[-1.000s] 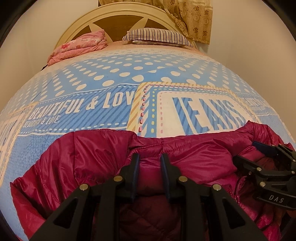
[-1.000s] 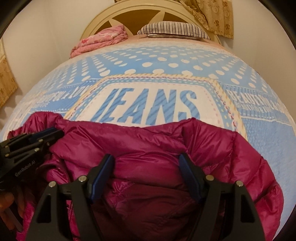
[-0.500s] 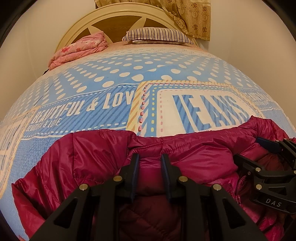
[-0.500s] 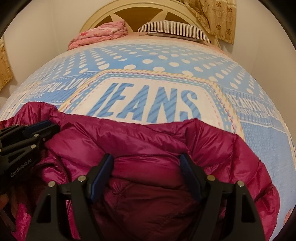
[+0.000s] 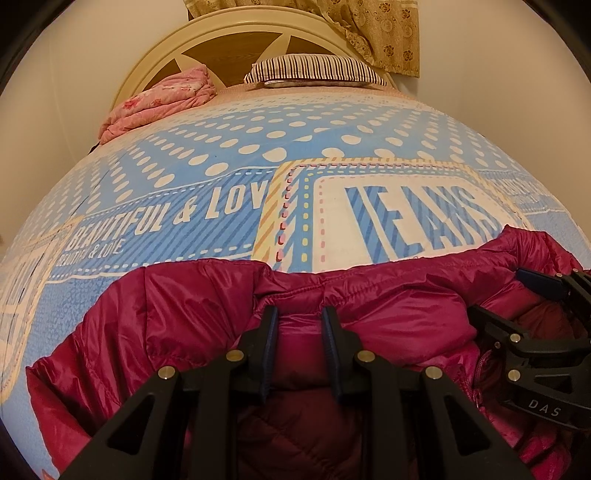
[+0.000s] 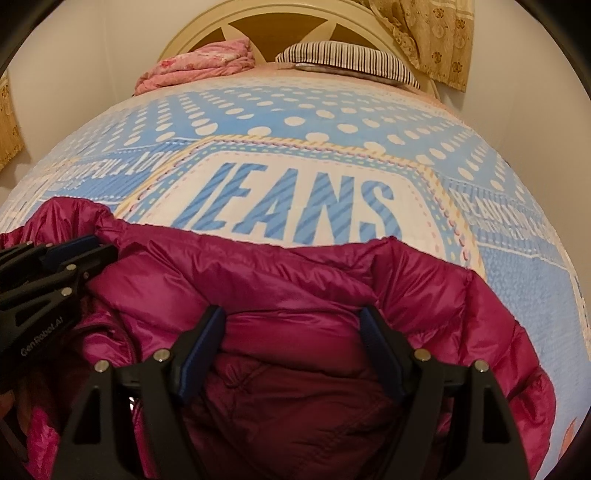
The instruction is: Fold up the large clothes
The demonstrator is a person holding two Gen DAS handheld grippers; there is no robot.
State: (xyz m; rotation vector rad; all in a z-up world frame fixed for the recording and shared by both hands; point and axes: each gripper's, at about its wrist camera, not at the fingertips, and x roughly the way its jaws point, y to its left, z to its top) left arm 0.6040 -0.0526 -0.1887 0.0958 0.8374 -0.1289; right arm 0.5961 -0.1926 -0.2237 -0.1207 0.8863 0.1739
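A magenta puffer jacket (image 5: 192, 317) lies bunched on the near part of the bed; it also shows in the right wrist view (image 6: 280, 280). My left gripper (image 5: 299, 314) is shut on a fold of the jacket's near edge. My right gripper (image 6: 293, 314) stands wide open with jacket fabric bulging between its blue-padded fingers. The right gripper shows at the right edge of the left wrist view (image 5: 517, 291). The left gripper shows at the left edge of the right wrist view (image 6: 92, 247).
The jacket lies on a blue and white bedspread (image 5: 221, 162) printed with dots and "JEANS". At the far end are a cream headboard (image 5: 166, 48), a folded pink blanket (image 5: 162, 99) and a striped pillow (image 5: 314, 70). A patterned curtain (image 5: 384, 33) hangs behind.
Both grippers have moved slightly forward and up over the bed with the jacket. Their jaw positions look the same.
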